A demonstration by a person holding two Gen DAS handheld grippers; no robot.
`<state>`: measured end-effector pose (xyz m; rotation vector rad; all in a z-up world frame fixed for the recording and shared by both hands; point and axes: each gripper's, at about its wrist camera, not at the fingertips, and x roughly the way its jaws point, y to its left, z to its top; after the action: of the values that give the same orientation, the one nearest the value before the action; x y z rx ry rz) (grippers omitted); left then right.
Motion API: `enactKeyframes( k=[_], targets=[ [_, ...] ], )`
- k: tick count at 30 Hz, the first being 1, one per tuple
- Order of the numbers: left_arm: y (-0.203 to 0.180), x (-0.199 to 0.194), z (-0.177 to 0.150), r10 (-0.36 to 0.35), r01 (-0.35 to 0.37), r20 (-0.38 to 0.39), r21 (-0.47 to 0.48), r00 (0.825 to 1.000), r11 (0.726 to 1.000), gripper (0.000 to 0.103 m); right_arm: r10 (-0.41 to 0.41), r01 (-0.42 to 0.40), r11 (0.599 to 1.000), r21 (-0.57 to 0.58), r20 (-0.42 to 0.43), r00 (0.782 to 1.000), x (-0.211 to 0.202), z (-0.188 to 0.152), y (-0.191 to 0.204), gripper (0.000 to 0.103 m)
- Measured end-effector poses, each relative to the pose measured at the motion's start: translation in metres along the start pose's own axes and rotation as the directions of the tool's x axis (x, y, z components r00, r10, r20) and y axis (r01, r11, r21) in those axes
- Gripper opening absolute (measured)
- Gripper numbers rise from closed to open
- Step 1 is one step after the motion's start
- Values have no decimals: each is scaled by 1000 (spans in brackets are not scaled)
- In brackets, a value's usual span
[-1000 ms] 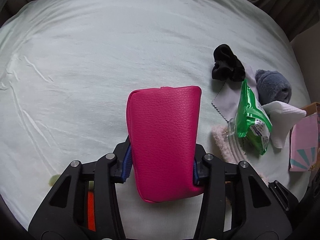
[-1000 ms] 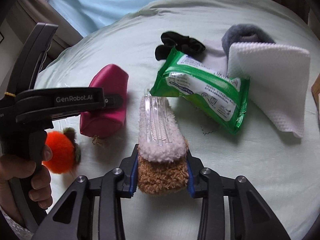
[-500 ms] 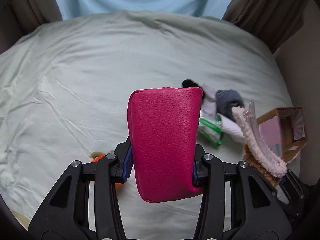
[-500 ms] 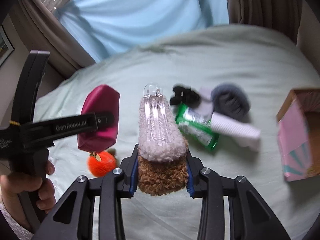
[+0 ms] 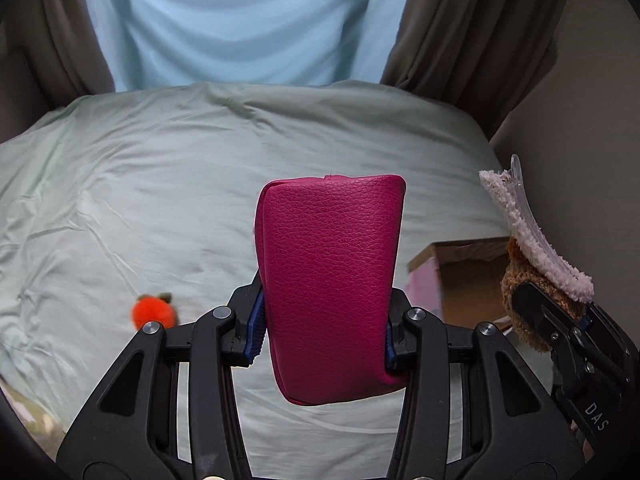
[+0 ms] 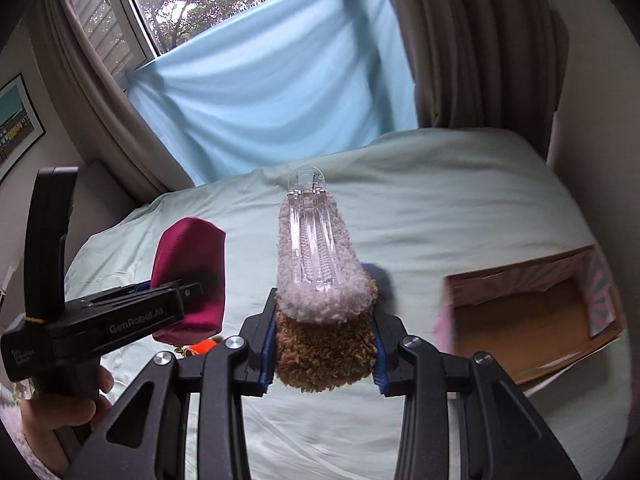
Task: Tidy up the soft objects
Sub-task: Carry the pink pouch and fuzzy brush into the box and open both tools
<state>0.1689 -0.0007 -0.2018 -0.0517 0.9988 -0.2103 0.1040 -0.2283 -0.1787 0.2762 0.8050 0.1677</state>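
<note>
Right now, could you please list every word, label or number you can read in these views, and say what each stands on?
"GenRobot.AI": on the side of the left gripper, right wrist view.
"DAS": on the right gripper body, left wrist view; the rest is cut off.
Small white print on the left gripper's handle end: too small to read.

Both hand-held grippers have gone way up off the bed (image 5: 168, 184) since a second ago. The left hand-held gripper (image 5: 324, 328) has carried the pink pouch (image 5: 330, 280) up, and its orange pompom (image 5: 154, 312) is off the sheet now, dangling under it. The right hand-held gripper (image 6: 322, 356) lifted the fluffy hair clip (image 6: 320, 280) too. The pile of wipes, scrunchie and cloths has dropped out of view, while the cardboard box (image 6: 532, 320) has come in on the right, plus curtains and window up top.
</note>
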Motion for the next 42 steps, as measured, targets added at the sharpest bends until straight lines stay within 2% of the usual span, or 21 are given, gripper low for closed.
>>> enactKeyframes(
  k=[6, 10, 17, 22, 25, 29, 33, 35, 42],
  targets=[
    [-85, -3, -2, -3, 3, 20, -16, 1000, 1000, 40, 0, 0, 1000, -17, -8, 1000, -32, 11, -68, 34],
    [-142, 10, -4, -20, 20, 4, -10, 1000, 1000, 40, -18, 17, 999, -29, -37, 999, -40, 16, -109, 34],
    [-214, 64, -9, -35, 36, -67, 12, 997, 999, 40, -60, 57, 998, -30, -123, 991, -29, 12, -186, 34],
    [-253, 114, -16, -23, 30, -136, 46, 990, 998, 40, -84, 85, 996, -3, -210, 974, 0, 8, -241, 34],
    [-270, 149, -23, -13, 25, -190, 61, 982, 998, 40, -90, 99, 995, 18, -287, 954, 26, 3, -269, 34],
    [-285, 196, -38, 10, 16, -261, 96, 965, 995, 40, -78, 101, 994, 34, -407, 910, 64, -12, -302, 34],
    [-289, 234, -55, 39, 1, -336, 117, 941, 993, 40, -66, 114, 992, 62, -516, 854, 101, -33, -328, 35],
    [-290, 252, -62, 65, -16, -382, 129, 922, 992, 40, -52, 112, 991, 76, -546, 836, 114, -41, -334, 35],
    [-290, 286, -72, 91, -11, -453, 175, 887, 985, 40, -20, 109, 987, 115, -592, 805, 136, -45, -339, 38]
  ],
)
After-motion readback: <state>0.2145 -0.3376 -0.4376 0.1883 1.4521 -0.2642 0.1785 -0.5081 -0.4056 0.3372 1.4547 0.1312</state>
